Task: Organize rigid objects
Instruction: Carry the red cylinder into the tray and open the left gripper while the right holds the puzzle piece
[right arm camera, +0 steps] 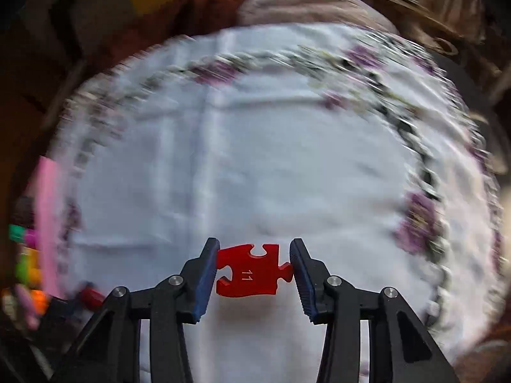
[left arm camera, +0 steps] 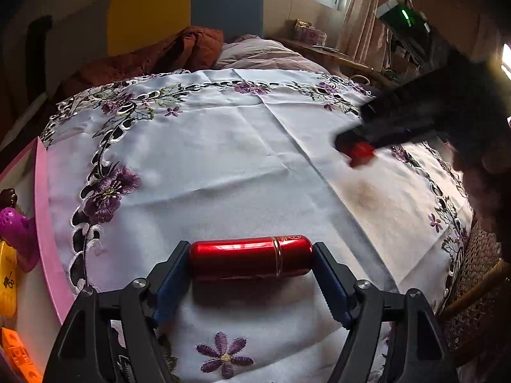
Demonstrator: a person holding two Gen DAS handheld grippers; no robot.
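Note:
A shiny red metal capsule (left arm camera: 250, 257) with a gold band lies crosswise between the blue pads of my left gripper (left arm camera: 249, 260), low over the embroidered white cloth (left arm camera: 223, 159); both pads touch its ends. My right gripper (right arm camera: 254, 268) is shut on a flat red puzzle piece (right arm camera: 252, 271) marked 11, with its pads against the piece's two sides. In the left wrist view the right gripper (left arm camera: 357, 151) shows as a dark blur at the right with the red piece (left arm camera: 361, 153) at its tip. The red capsule (right arm camera: 91, 296) shows blurred at the lower left of the right wrist view.
A pink-rimmed box (left arm camera: 48, 223) stands at the cloth's left edge with purple, yellow and orange toys (left arm camera: 16, 229) inside. A wicker chair (left arm camera: 479, 287) is at the right edge. Beyond the table lie bedding (left arm camera: 255, 54) and a yellow and teal headboard (left arm camera: 185, 16).

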